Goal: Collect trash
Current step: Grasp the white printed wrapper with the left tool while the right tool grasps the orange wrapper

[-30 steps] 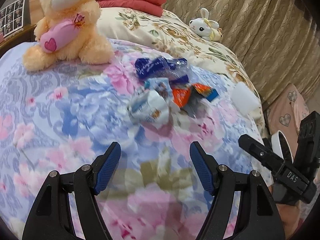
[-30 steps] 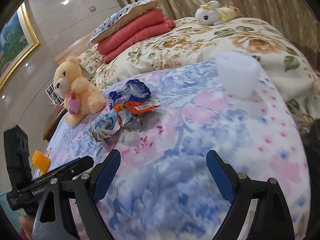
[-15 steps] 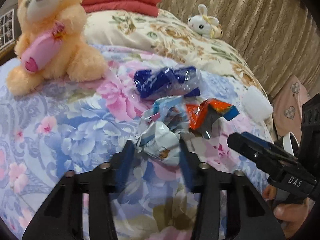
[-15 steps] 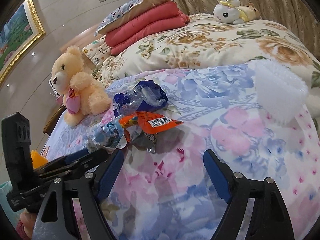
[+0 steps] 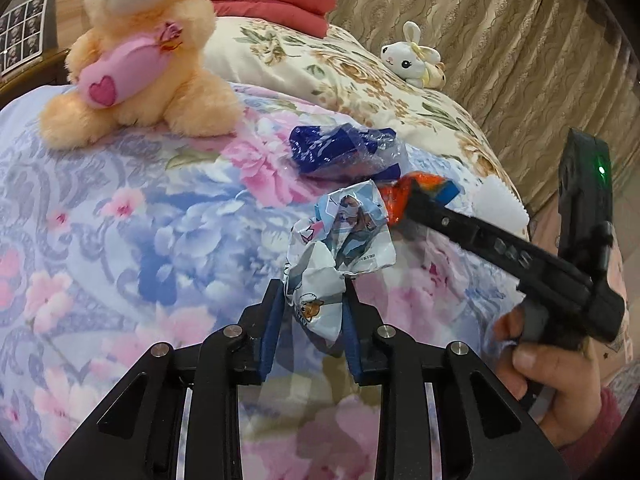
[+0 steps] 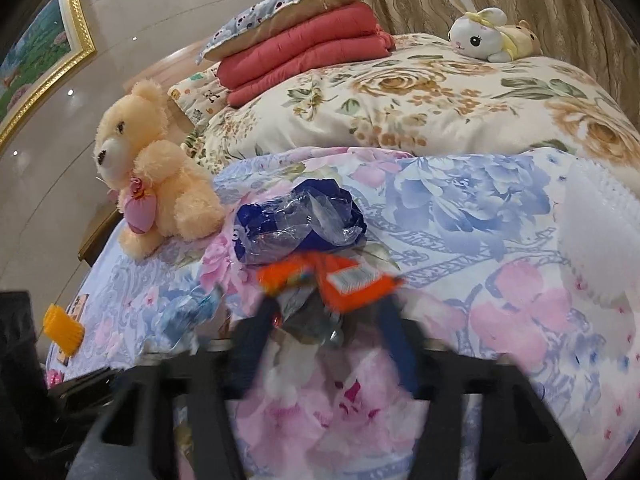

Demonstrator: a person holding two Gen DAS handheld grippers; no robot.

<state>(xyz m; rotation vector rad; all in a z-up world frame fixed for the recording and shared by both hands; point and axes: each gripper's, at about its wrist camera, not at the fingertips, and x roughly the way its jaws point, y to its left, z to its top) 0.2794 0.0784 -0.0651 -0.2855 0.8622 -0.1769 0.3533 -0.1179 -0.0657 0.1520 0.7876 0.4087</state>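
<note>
On the flowered bedspread [image 5: 120, 220] lie three crumpled wrappers. The white and light-blue wrapper [image 5: 344, 232] stands up between my left gripper's [image 5: 312, 286] blue pads; the jaws are closing and both pads press its lower end. Behind it lies a dark blue plastic wrapper [image 5: 340, 152], also in the right wrist view [image 6: 296, 220]. My right gripper [image 6: 324, 312] is blurred, its jaws closing around the orange wrapper [image 6: 348, 280] with its silver inside; a gap still shows at the right pad. From the left wrist view, a right finger [image 5: 460, 226] reaches the orange wrapper [image 5: 400, 196].
A peach teddy bear [image 5: 136, 60] sits at the back left. A white bunny plush [image 5: 412, 60] rests on the cream flowered quilt. A white ridged block [image 6: 592, 248] lies at the bed's right edge. Red folded blankets [image 6: 304, 60] are behind. A hand [image 5: 560, 368] holds the right gripper.
Both grippers moved forward to the wrapper pile. The left jaws narrowed from wide open onto the white wrapper. The right jaws went from wide open to closing around the orange wrapper.
</note>
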